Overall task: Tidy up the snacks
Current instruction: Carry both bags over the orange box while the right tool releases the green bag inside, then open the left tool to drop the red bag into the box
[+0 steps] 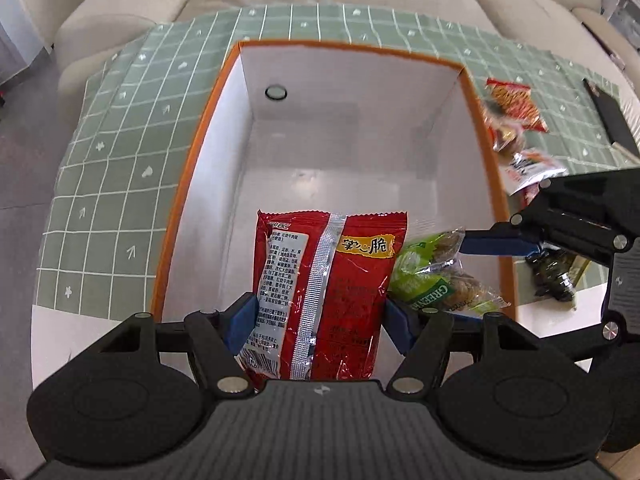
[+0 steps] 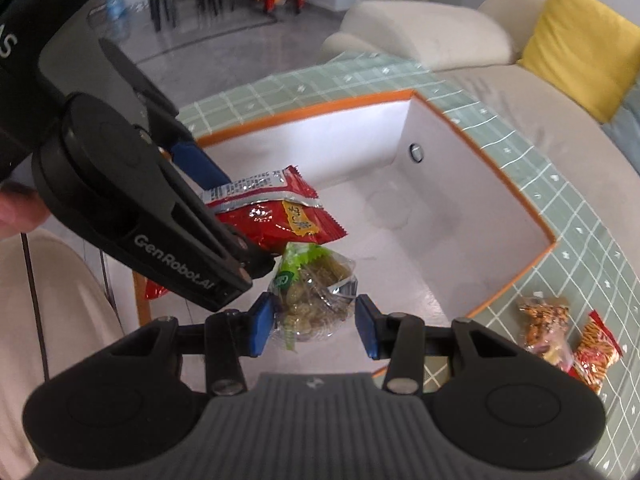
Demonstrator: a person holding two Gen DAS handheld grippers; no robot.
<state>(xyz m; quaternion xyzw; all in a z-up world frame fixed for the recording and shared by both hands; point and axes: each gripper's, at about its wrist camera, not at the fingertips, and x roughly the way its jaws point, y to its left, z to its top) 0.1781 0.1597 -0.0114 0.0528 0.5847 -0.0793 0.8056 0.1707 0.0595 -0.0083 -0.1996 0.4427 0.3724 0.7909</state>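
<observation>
Both grippers hang over the orange-rimmed white box (image 1: 352,128) on the green checked cloth (image 1: 120,152). The left gripper (image 1: 320,316) pinches a red snack bag (image 1: 332,280) across its width. The right gripper (image 2: 314,322) seems to clamp a green cookie packet (image 2: 312,296), though one pad's contact is unclear. More snacks (image 2: 560,340) lie outside the box.

beige sofa (image 1: 340,4) | yellow cushion (image 2: 580,44) | grey floor (image 2: 224,40)
</observation>
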